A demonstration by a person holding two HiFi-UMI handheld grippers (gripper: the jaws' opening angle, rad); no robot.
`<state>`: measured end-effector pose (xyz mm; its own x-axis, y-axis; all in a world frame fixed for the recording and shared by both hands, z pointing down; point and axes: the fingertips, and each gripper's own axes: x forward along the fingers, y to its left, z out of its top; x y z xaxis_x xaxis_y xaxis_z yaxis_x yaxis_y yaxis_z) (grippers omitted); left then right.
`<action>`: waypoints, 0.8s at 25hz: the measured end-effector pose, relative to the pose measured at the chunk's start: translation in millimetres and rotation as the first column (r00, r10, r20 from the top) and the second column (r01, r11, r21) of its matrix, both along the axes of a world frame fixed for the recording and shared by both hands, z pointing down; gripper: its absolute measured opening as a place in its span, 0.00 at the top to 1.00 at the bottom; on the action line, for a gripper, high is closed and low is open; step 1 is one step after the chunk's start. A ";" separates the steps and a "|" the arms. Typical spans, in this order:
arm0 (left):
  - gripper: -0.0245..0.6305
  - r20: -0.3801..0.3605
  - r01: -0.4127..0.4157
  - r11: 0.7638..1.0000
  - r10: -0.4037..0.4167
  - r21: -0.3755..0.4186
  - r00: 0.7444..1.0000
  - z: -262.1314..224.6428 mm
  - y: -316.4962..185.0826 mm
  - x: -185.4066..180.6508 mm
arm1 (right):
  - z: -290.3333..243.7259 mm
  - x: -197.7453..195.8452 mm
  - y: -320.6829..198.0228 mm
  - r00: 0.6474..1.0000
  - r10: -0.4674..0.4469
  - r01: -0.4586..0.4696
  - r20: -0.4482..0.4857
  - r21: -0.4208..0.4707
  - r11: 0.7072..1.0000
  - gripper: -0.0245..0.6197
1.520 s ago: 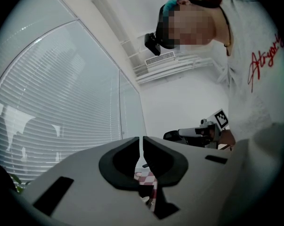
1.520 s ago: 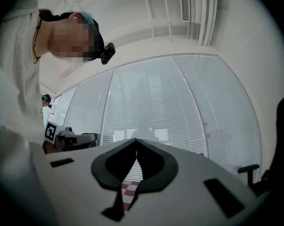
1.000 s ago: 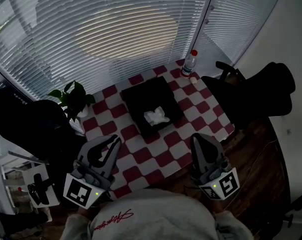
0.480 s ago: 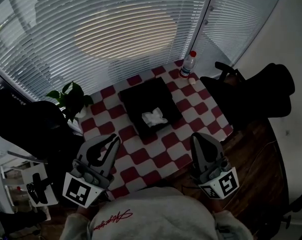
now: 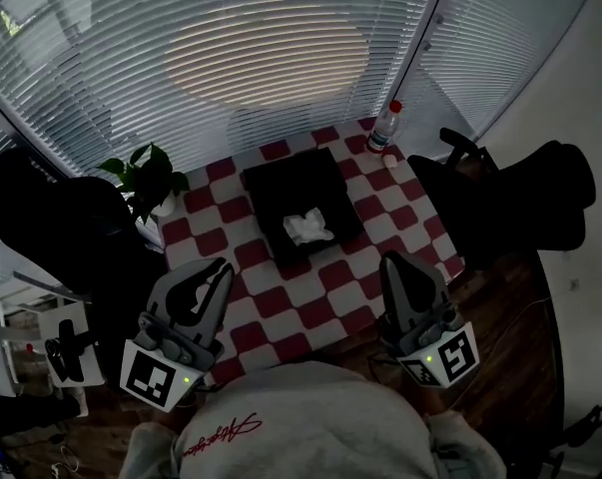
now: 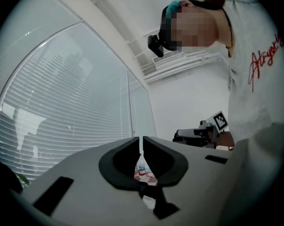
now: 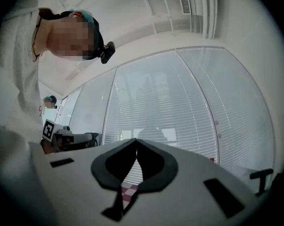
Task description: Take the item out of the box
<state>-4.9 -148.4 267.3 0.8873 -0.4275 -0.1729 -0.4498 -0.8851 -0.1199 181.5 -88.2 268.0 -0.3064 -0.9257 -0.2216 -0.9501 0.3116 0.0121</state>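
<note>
- Ahead of both tools, between their lines of aim and well apart from either tip, sits the black box [image 5: 279, 182] on the red-and-white checked cloth [image 5: 325, 292]; the white item [image 5: 308, 227] lies crumpled inside it, toward the wall nearer the grippers.
- Neither tool has gone in yet. The left gripper [image 5: 224, 267] has its jaws drawn together to a thin slit with nothing between them. The right gripper [image 5: 388, 259] has its tips meeting, and it is empty too.
- To do the step well, I'd say one gripper should open wide before it goes over the near wall of the box. It should then come down from above onto the raised middle of the item rather than pushing in from the side.
- The item looks soft and light, so a pinch on a fold ought to lift it. The other gripper could steady the box rim if the box drags along.
- A bottle [image 5: 385, 128] with a red cap stands beyond the box, off to the right gripper's side, clear of any reach.
- Writing: red cursive script runs across the person's grey sweatshirt [image 5: 310, 422], but I cannot read it. The marker cubes [image 5: 153, 377] carry only black-and-white squares. The bottle's label is too small to make out.
</note>
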 end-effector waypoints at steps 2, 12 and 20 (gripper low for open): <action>0.91 -0.001 0.012 1.000 -0.012 0.000 1.000 0.9 1.0 -0.8 | 3.4 -0.7 -2.3 1.000 -0.017 0.016 -0.005 -0.009 1.000 0.95; 0.91 0.007 0.048 0.999 -0.048 0.005 0.999 1.6 4.4 -6.3 | 6.7 -4.5 -13.9 0.998 -0.055 0.055 0.003 -0.014 0.998 0.94; 0.91 -0.002 0.076 0.997 -0.076 0.006 0.997 -1.1 5.9 -15.3 | 7.8 -10.2 -15.8 0.996 -0.085 0.085 0.010 -0.015 0.996 0.77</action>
